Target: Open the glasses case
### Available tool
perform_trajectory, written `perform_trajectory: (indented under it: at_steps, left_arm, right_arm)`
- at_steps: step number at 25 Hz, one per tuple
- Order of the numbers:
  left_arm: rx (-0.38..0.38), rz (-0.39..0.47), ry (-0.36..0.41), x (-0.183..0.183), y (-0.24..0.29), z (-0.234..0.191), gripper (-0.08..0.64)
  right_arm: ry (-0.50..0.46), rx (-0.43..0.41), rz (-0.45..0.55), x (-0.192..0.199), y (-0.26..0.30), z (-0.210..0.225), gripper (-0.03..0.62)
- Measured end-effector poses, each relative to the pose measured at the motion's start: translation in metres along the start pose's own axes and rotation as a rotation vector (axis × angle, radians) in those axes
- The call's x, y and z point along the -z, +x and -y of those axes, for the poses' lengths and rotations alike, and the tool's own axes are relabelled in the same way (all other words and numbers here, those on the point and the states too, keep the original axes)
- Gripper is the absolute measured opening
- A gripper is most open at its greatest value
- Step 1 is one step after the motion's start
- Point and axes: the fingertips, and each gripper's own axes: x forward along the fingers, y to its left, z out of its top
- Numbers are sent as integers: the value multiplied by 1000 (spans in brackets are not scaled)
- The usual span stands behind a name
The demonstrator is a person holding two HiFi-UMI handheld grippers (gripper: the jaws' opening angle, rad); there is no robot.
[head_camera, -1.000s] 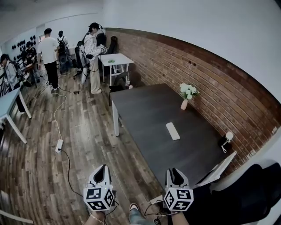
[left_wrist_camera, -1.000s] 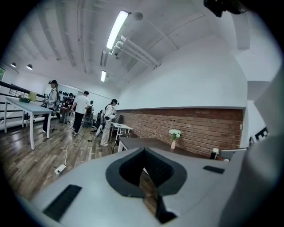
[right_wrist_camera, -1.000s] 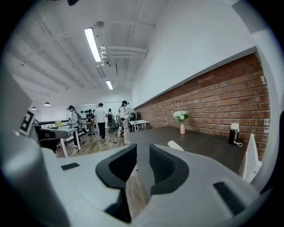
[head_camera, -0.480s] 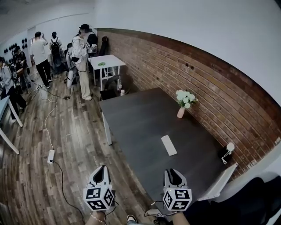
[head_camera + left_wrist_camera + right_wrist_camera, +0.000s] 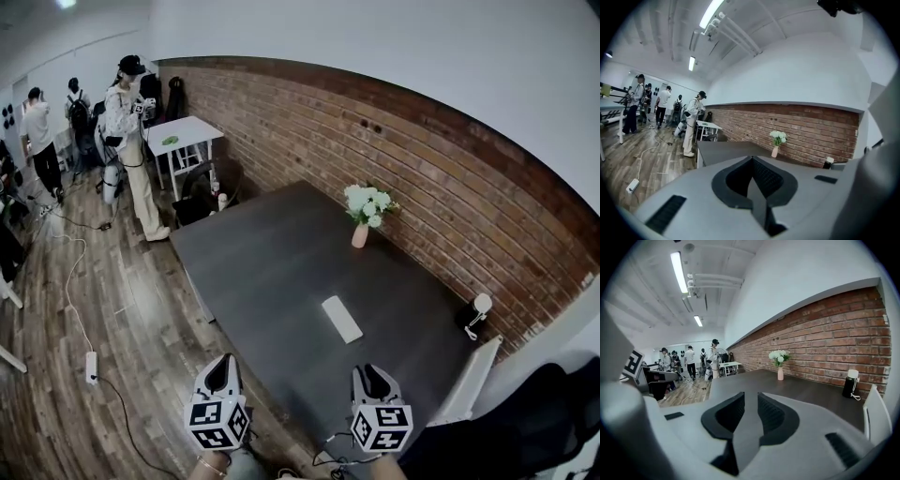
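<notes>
The left gripper's [image 5: 752,158] fingers [image 5: 768,176] meet at their tips with nothing between them, while the right gripper's [image 5: 751,393] fingers [image 5: 774,413] stand a narrow slot apart, also empty. In the head view, both grippers are held side by side in the air at the near end of a dark table [image 5: 272,262], the left gripper [image 5: 221,360] over the table's corner and the wooden floor [image 5: 122,309], the right gripper [image 5: 374,369] over the tabletop. The white glasses case [image 5: 342,319] lies closed and flat near the middle of the table, well apart from both grippers. Beyond it, a pink vase of white flowers [image 5: 362,225] stands close to the brick wall [image 5: 422,178]. A small dark object with a white top [image 5: 476,313] sits at the table's right edge. Several people [image 5: 131,141] stand far back across the room.
</notes>
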Motion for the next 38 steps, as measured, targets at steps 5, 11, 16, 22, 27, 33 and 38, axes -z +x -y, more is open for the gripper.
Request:
perform_trajectory:
  at_steps: [5, 11, 16, 22, 27, 33, 38]
  left_arm:
    - [115, -46, 19, -9, 71, -3, -5]
    - [302, -77, 74, -44, 155, -2, -5]
    - [407, -76, 97, -70, 207, -9, -5]
    - [478, -128, 87, -68, 254, -15, -5]
    - [568, -150, 119, -66, 280, -4, -5]
    - [626, -196, 126, -53, 305, 15, -5]
    - [664, -226, 148, -37, 311, 43, -5]
  right_arm:
    - [39, 112, -14, -5, 30, 9, 91]
    - [93, 275, 1, -33, 60, 6, 91]
    - [132, 374, 8, -49, 89, -1, 91]
    - [166, 467, -14, -52, 109, -3, 91]
    - [205, 553, -9, -52, 114, 2, 91]
    - [215, 616, -29, -44, 113, 8, 91]
    - [244, 645, -46, -29, 108, 30, 91]
